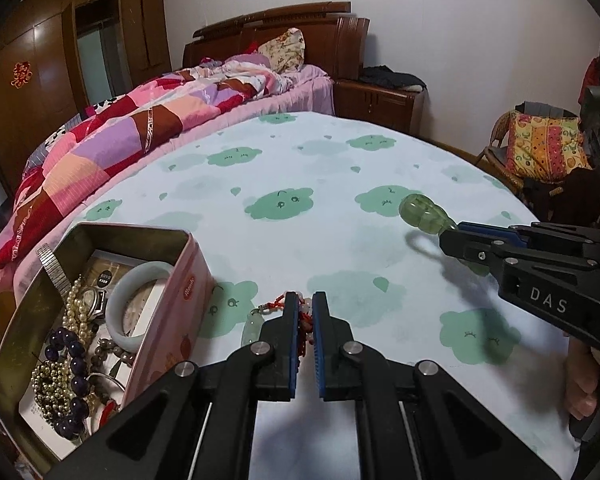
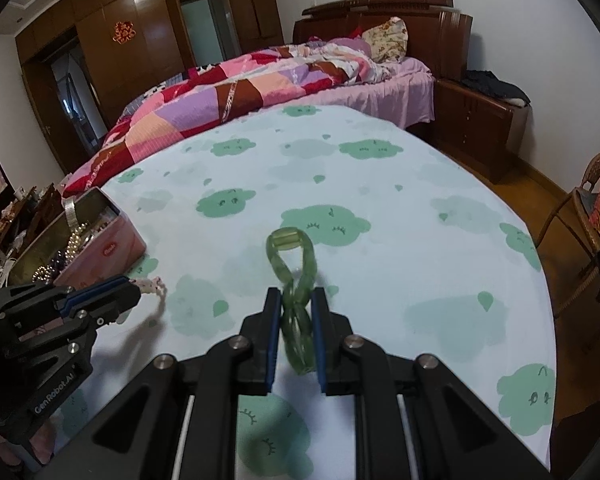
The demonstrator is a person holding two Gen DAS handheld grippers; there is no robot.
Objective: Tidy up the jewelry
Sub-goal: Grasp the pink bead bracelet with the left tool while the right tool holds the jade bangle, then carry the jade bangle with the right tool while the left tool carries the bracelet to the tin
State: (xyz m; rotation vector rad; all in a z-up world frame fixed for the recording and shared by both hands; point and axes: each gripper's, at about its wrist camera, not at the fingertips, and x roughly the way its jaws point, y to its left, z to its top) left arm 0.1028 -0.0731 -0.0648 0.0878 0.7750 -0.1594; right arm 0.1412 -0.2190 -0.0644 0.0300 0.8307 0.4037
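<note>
My left gripper (image 1: 305, 300) is shut on a red-cord necklace (image 1: 302, 320) with pale beads and a light jade pendant (image 1: 251, 330) that hangs to its left, just above the tablecloth. In the right wrist view the left gripper (image 2: 134, 286) shows at the left with pale beads (image 2: 154, 285) sticking out of its tip. My right gripper (image 2: 296, 294) is shut on a translucent green bracelet (image 2: 294, 268), twisted into a figure of eight and standing up between the pads. The same green bracelet (image 1: 424, 212) pokes from the right gripper (image 1: 448, 236) in the left wrist view.
An open pink tin (image 1: 180, 292) at the left holds a pale jade bangle (image 1: 136, 304), pearls, dark beads and a watch; the same tin (image 2: 112, 248) shows in the right wrist view. The table's cloud-print cloth (image 1: 320, 168) stretches ahead. A bed (image 1: 140, 120) lies behind, a chair (image 1: 532, 148) to the right.
</note>
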